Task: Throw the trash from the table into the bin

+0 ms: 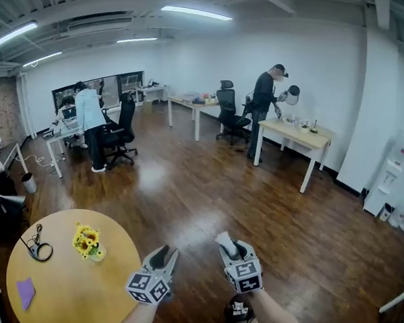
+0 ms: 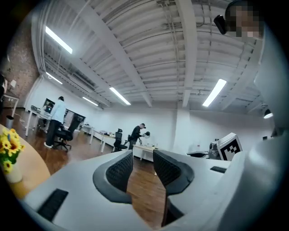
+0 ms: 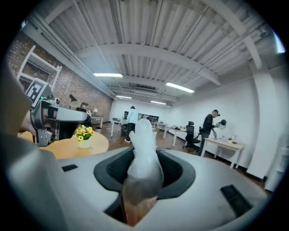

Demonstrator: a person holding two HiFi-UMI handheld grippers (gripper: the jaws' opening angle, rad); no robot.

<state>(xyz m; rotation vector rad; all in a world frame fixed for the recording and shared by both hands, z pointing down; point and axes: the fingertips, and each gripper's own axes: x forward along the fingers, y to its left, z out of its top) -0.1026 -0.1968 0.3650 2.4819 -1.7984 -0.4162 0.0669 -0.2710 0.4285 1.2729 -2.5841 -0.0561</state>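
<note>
Trash wad (image 3: 143, 135) pinched in right gripper (image 3: 144, 168), yellow flowers (image 1: 86, 240) in white pot (image 1: 97, 256)

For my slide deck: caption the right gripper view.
Right tongs clamp white crumpled trash; round table with flowers at left.

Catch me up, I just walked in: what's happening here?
A person holds tongs in each hand. The right tongs are clamped on a white crumpled scrap; the left tongs are open and empty. Both are over the floor beside the round table, which holds a purple scrap and sunflowers. No bin is in view.
</note>
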